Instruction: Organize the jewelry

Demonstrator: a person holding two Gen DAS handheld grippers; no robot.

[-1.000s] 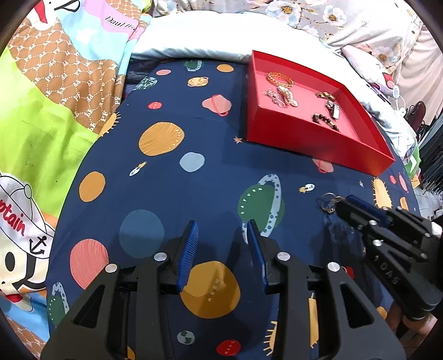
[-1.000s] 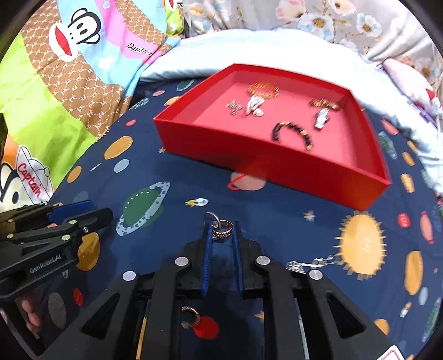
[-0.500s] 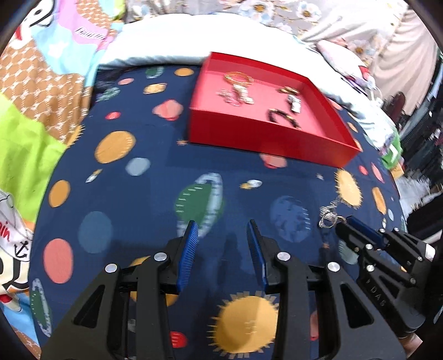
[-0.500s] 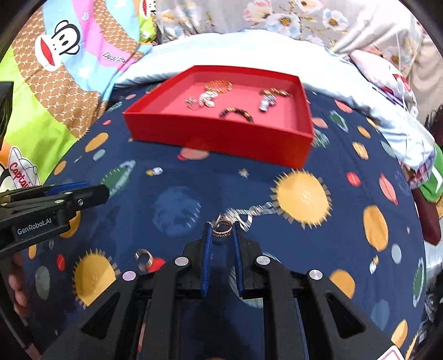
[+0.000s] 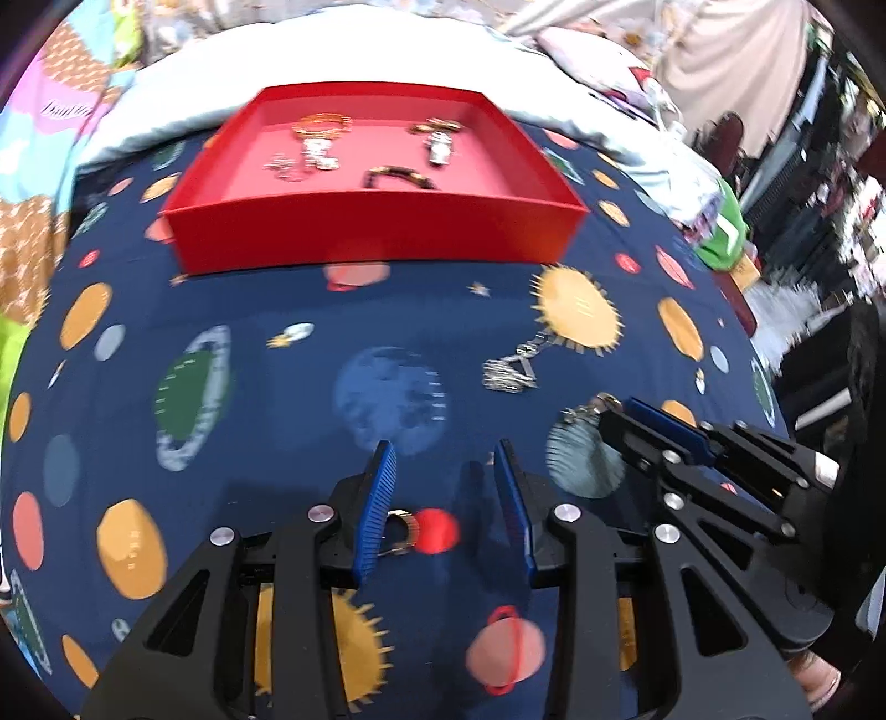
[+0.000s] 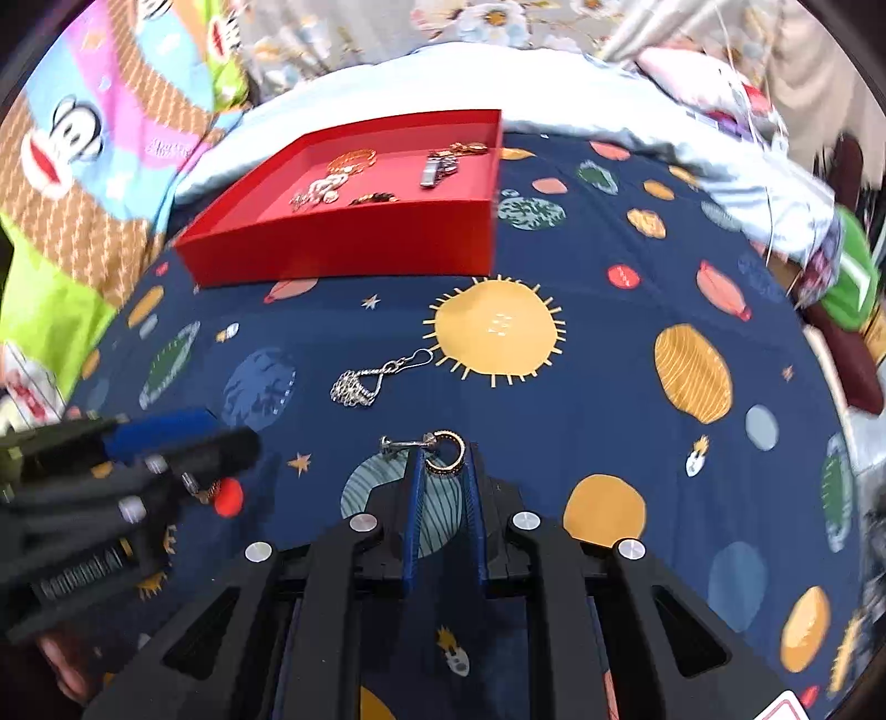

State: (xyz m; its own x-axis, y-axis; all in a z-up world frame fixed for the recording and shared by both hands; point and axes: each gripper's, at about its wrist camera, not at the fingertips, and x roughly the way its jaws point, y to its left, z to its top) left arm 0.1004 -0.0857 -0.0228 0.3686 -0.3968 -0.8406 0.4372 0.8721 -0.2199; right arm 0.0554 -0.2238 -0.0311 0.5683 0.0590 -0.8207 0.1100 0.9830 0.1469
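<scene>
My right gripper is shut on a gold ring earring with a silver hook, held above the blue planet-print sheet; it also shows in the left wrist view. My left gripper is open and hovers over a small gold ring lying between its fingers beside a red dot. A silver chain lies on the sheet ahead. A red tray at the back holds several bracelets and trinkets.
The blue sheet covers a bed. A colourful cartoon blanket lies to the left. A white pillow lies behind the tray. Green and dark items sit at the right edge.
Both grippers have swung to the right across the sheet. The small gold ring has come between my left gripper's fingers. The right gripper still holds the earring.
</scene>
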